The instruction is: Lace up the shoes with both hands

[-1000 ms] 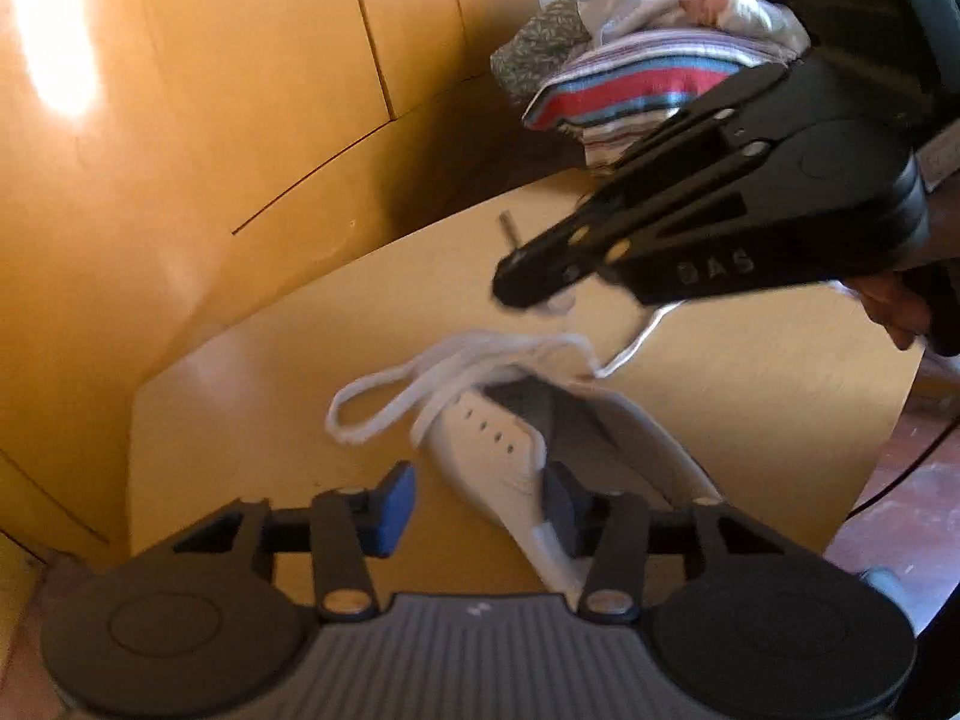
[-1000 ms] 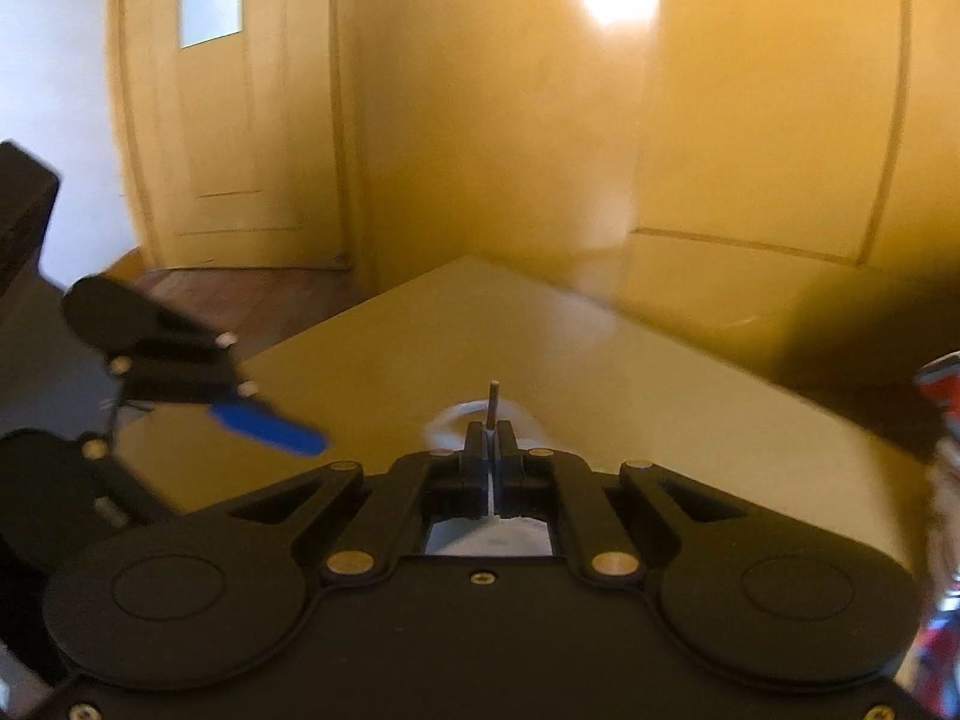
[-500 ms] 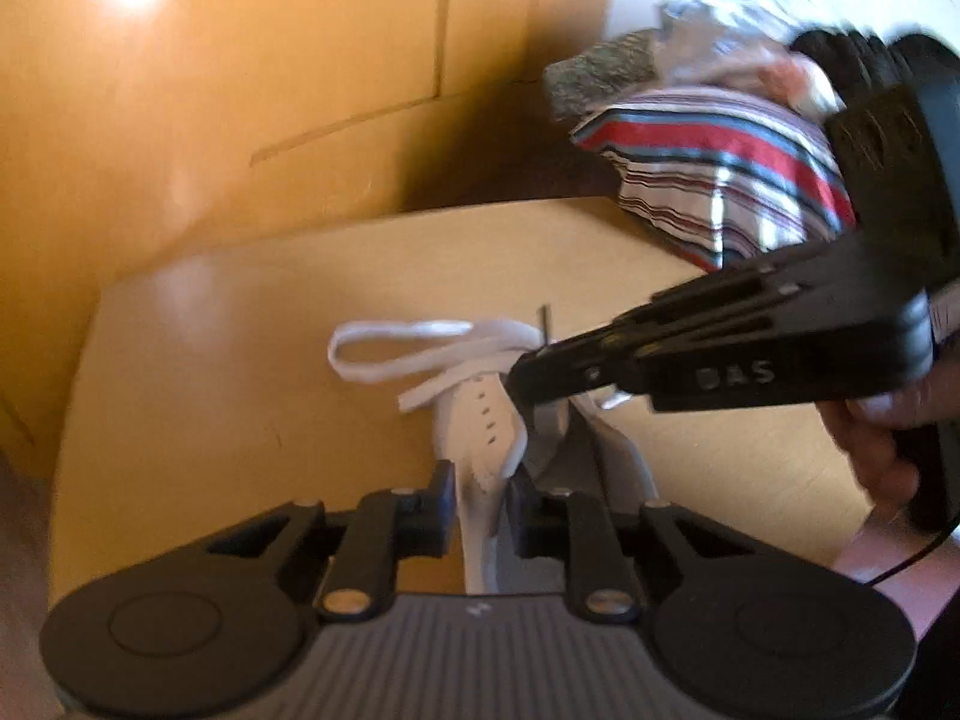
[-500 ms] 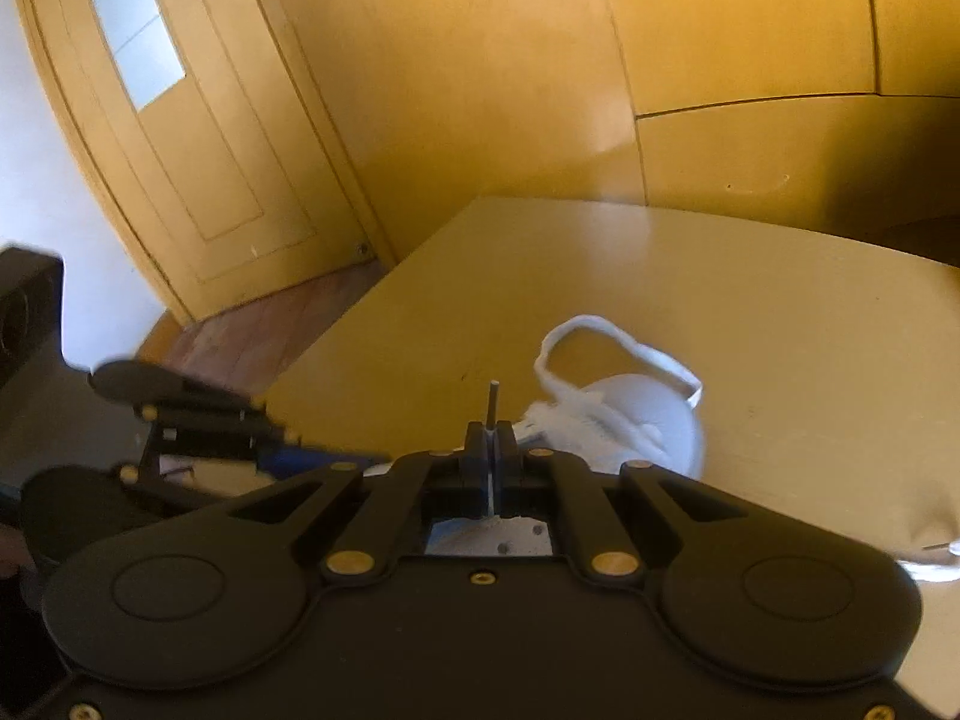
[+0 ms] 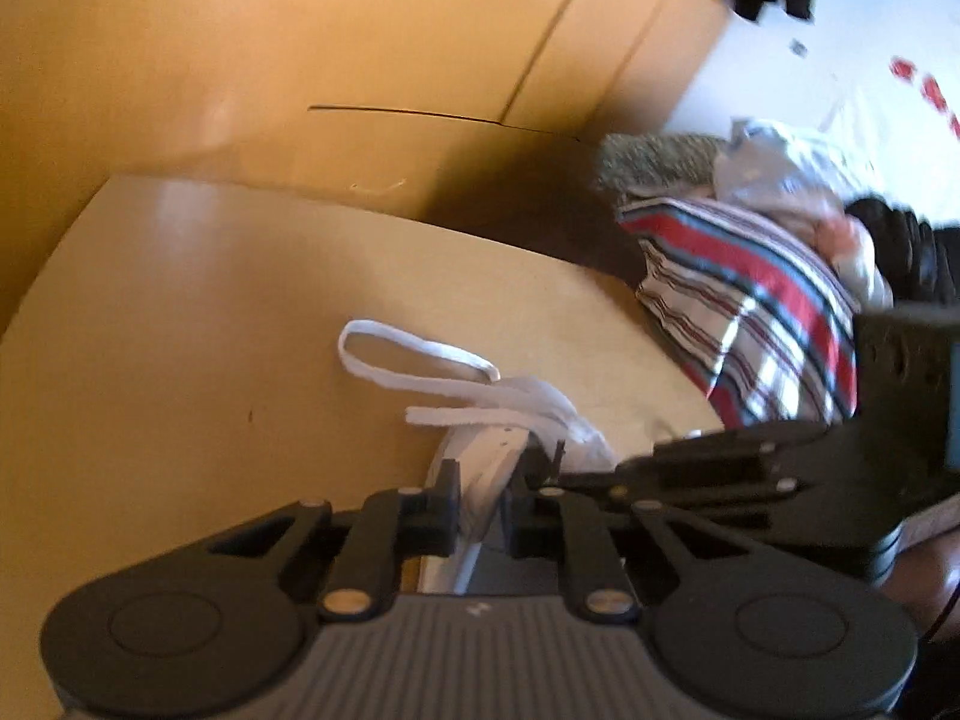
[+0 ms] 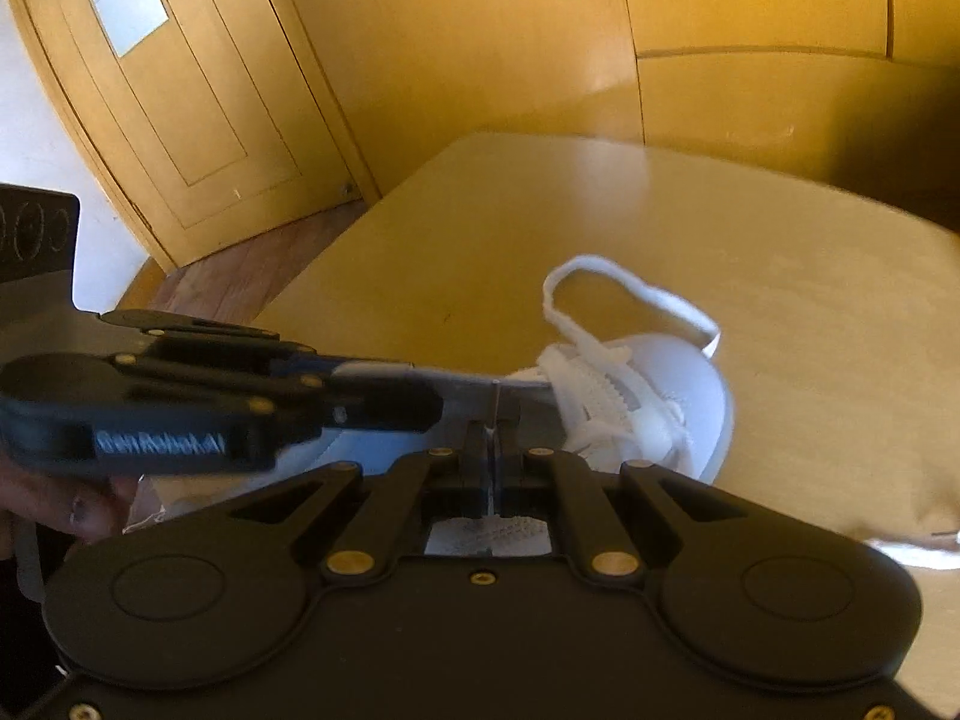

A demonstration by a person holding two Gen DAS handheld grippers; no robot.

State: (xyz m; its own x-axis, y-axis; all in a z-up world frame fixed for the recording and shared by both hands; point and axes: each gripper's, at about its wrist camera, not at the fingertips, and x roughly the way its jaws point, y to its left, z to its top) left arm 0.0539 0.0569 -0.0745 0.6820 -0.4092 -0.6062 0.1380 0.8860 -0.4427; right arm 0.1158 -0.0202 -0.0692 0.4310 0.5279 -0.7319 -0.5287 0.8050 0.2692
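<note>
A white shoe (image 5: 498, 450) (image 6: 690, 384) lies on a yellow table (image 5: 180, 330) (image 6: 780, 270), toe away from me. Its white lace (image 5: 420, 347) (image 6: 648, 294) makes a loose loop past the toe. My left gripper (image 5: 485, 501) (image 6: 432, 402) is low over the shoe. Its jaws are closing, and the shoe's eyelet flap fills the narrow gap between the pads. My right gripper (image 6: 493, 438) (image 5: 555, 474) reaches in from the right, shut on the lace tip. The short dark tip sticks out beyond its fingers, just above the eyelets.
A pile of folded clothes with a red-striped cloth (image 5: 750, 312) sits past the table's right side. Yellow cupboard panels (image 5: 300, 60) back the table. A door (image 6: 180, 120) and wooden floor (image 6: 252, 264) lie beyond the left edge. A hand (image 6: 78, 510) holds the left gripper.
The left gripper dropped onto the shoe and rolled, its jaws going from wide apart to tight around the eyelet flap. The right gripper came down with the lace tip to the shoe.
</note>
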